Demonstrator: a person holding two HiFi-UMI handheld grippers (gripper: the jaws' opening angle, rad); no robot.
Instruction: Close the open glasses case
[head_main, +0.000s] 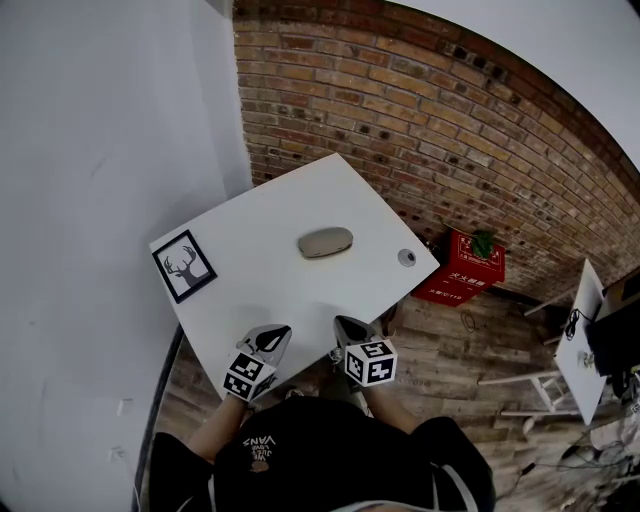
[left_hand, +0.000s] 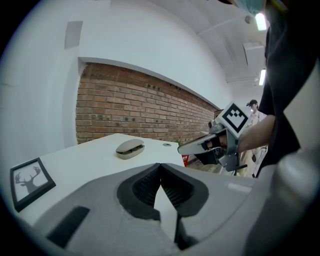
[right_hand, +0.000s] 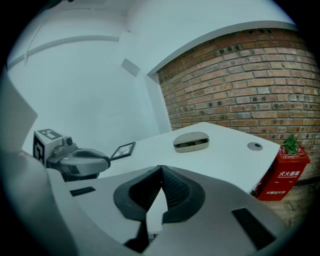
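Left claw (head_main: 279, 332) and right claw (head_main: 343, 323) are closed (shirt (head_main: 300, 460) reads VANS).

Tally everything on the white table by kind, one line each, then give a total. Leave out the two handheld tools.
Glasses case, lid slightly ajar: 1
Framed deer picture: 1
Small round disc: 1
Total: 3

- Framed deer picture (head_main: 184, 265) lies at 9 o'clock on the white table (head_main: 290, 295).
- Red box (head_main: 462, 270) stands on the floor, at 3 o'clock from the table.
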